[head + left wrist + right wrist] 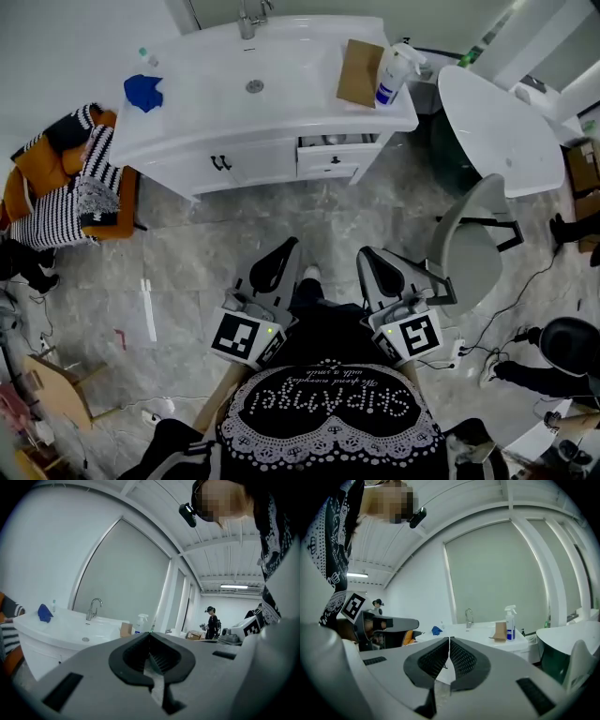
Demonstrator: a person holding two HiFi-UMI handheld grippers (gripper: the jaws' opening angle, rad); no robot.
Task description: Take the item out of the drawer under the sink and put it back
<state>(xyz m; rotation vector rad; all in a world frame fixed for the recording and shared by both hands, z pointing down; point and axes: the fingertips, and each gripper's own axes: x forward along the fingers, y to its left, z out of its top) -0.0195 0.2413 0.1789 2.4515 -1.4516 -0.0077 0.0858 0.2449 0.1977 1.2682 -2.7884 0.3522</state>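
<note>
The grey-and-black left gripper and the matching right gripper both have their jaws pressed together on nothing. They sit side by side above the grey marbled floor, well apart from the white sink cabinet. The cabinet's white drawer stands ajar at its right end; the item inside, possibly something pale, is too small to identify.

You've got a white vanity w/ a blue cloth, brown cardboard box & white spray bottle, blue label. Beside it, blk/wht striped fabric on an orange chair. Floor is grey marble.
</note>
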